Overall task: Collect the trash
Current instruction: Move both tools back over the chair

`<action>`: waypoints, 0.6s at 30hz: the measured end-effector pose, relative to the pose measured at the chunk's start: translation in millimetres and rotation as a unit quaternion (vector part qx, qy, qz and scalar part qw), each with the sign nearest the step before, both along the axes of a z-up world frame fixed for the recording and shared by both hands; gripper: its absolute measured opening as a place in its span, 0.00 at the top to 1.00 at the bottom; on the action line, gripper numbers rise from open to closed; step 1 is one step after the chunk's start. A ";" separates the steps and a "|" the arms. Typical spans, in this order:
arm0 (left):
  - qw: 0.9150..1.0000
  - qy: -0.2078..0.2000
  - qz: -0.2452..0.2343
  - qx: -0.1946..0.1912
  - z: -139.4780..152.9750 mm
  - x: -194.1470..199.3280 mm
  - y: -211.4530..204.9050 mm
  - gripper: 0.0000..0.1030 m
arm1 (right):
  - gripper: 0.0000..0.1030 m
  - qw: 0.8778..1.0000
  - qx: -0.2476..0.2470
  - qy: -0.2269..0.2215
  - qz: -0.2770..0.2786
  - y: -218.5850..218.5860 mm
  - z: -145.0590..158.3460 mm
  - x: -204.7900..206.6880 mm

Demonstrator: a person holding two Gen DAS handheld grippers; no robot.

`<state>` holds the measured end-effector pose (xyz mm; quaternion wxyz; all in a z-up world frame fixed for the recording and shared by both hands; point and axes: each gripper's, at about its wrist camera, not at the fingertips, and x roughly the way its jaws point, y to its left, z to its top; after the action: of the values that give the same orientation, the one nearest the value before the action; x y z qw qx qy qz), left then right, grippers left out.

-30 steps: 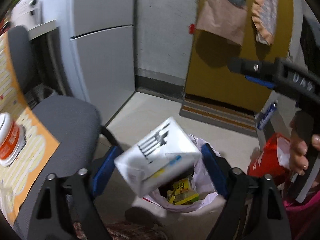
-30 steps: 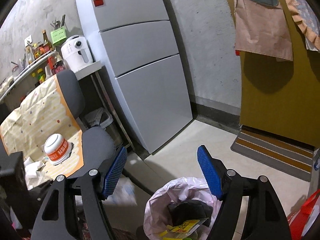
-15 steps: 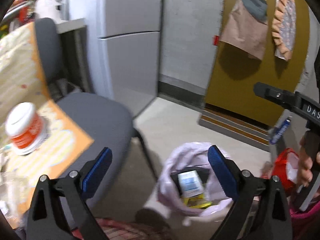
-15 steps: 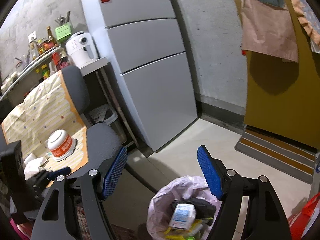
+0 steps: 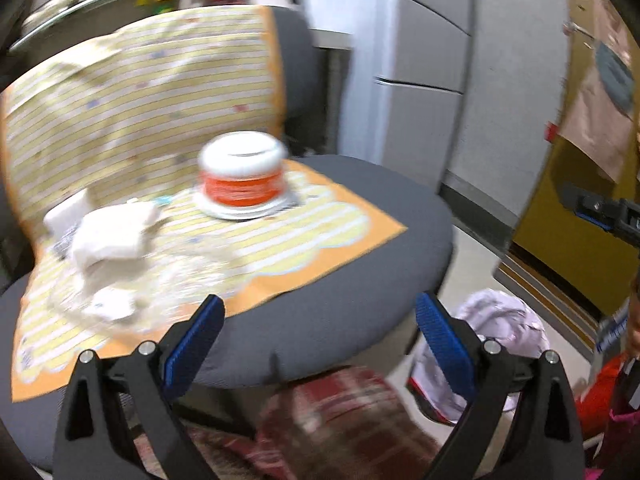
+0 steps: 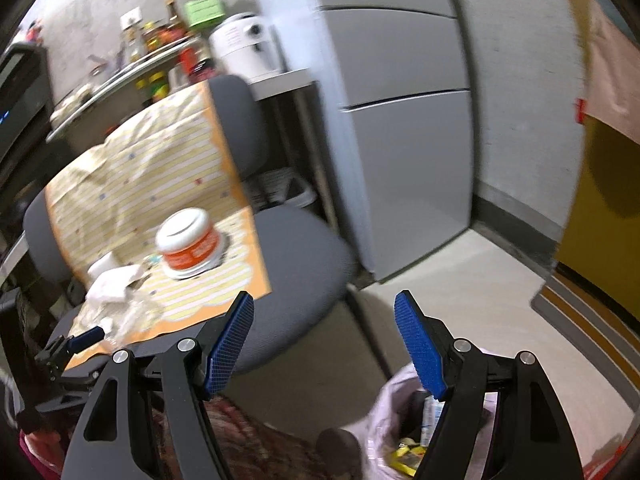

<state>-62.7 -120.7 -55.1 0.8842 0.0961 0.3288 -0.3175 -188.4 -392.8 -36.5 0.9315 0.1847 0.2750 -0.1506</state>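
Left gripper (image 5: 316,330) is spread wide with nothing between its blue pads, pointed at a grey office chair (image 5: 360,280) that's doing the job of a bench here. Right gripper (image 6: 324,338) is just as open and empty, sitting above the gap between the chair seat and the trash bag (image 6: 384,420).

The trash left to grab is all on the chair. An orange-and-white instant noodle cup (image 5: 242,174) stands upright, white lid on top, orange band with print too blurred to read. Just to its left is a heap of crumpled white tissues (image 5: 110,236), and in front of that some clear crinkly plastic wrap (image 5: 160,284) that's hard to make out because of motion blur. All of it rests on a yellow striped paper sheet with an orange edge (image 5: 304,236) that's draped over the seat and up the backrest.

The bag is a pale pink plastic one on the floor, right of the chair and low in both views. From the right wrist camera its mouth is open, with a small white-and-blue carton (image 6: 432,416) and yellow wrappers (image 6: 404,450) inside.

Room-wise: a grey fridge (image 6: 400,120) behind the chair, a white air fryer (image 6: 244,44) on a ledge beside it, a shelf of bottles (image 6: 152,44) on the concrete wall, and a mustard door (image 6: 608,220) at the right with a striped mat (image 6: 580,320) in front on the pale floor.
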 end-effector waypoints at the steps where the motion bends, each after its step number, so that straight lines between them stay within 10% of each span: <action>1: 1.000 -0.002 0.012 -0.002 1.1 3.0 9.3 0.09 | 0.29 1.000 -0.002 0.002 0.013 8.4 1.0 7.9; 18: 0.979 -0.002 0.201 -0.023 0.5 82.6 158.4 0.09 | 0.29 0.973 -0.045 0.031 0.224 154.4 -0.7 150.2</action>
<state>19.8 37.7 -54.6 0.9325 0.0085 0.3326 -0.1404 -38.2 -238.3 -37.2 0.9398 0.0719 0.3313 0.0441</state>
